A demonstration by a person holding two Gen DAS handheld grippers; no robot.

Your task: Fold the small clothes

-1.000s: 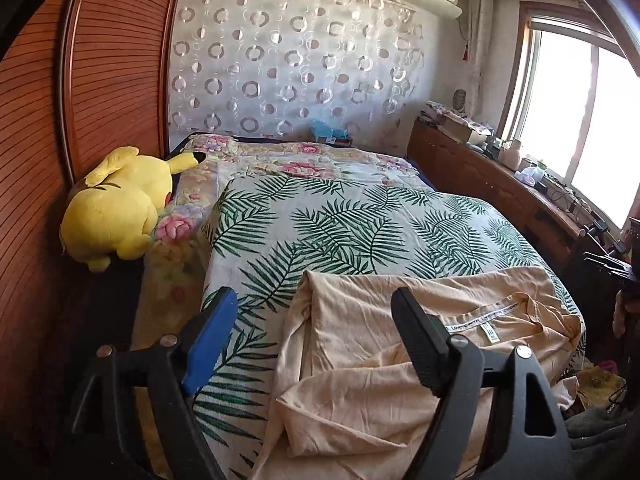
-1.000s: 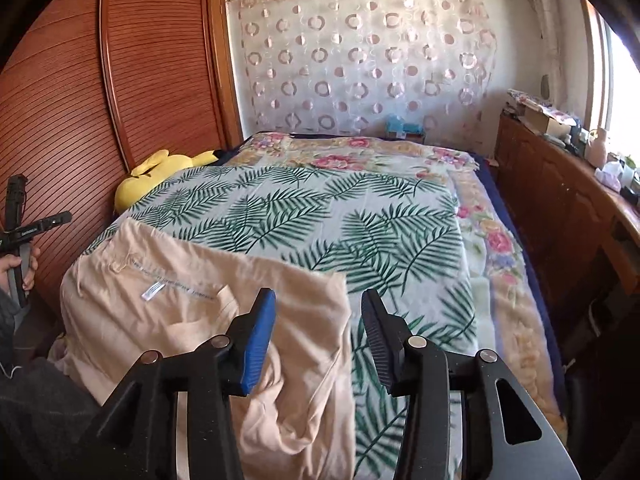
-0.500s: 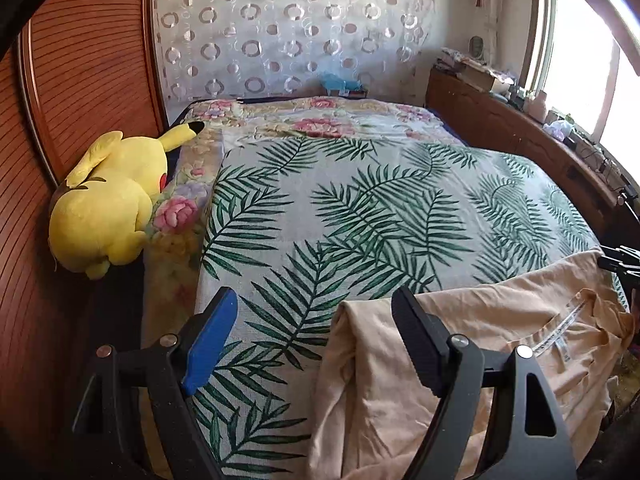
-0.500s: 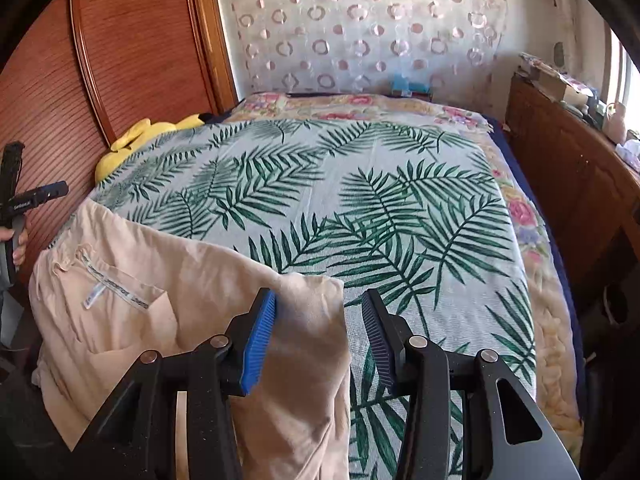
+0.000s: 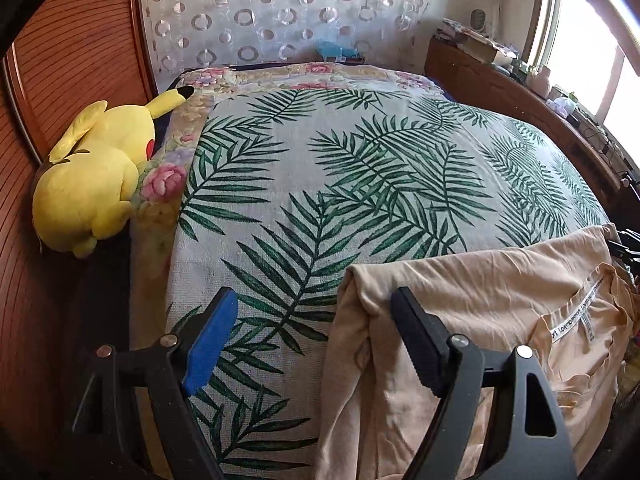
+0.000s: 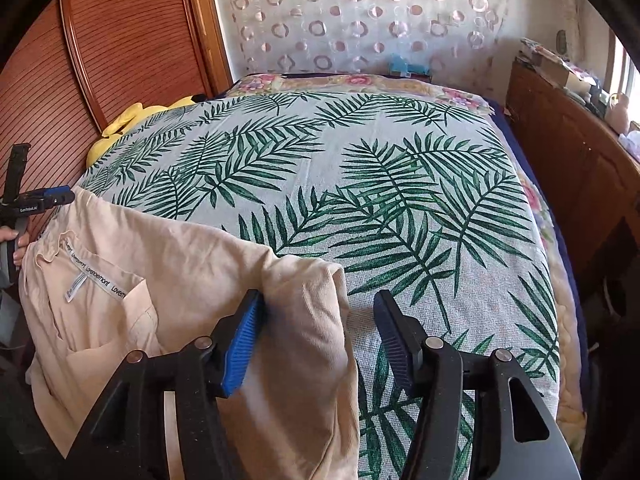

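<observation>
A beige garment (image 5: 480, 320) with a white neck label lies crumpled over the near edge of the bed and hangs down its front. It also shows in the right wrist view (image 6: 180, 280). My left gripper (image 5: 312, 344) is open and empty, low over the bedspread, with the garment's left corner just beside its black finger (image 5: 416, 344). My right gripper (image 6: 316, 340) is open and empty, with the garment's right corner lying between its jaws, next to the blue finger (image 6: 244, 340).
The bed (image 5: 360, 184) has a green palm-leaf spread over a floral quilt. A yellow plush toy (image 5: 92, 172) lies at its left edge by the wooden wardrobe (image 5: 60, 60). A wooden cabinet (image 6: 568, 148) with clutter runs along the right wall under the window.
Both grippers have dropped lower and moved closer to the bed's near edge. The garment has slid toward the foot of the bed, leaving more bedspread uncovered. Both stay open.
</observation>
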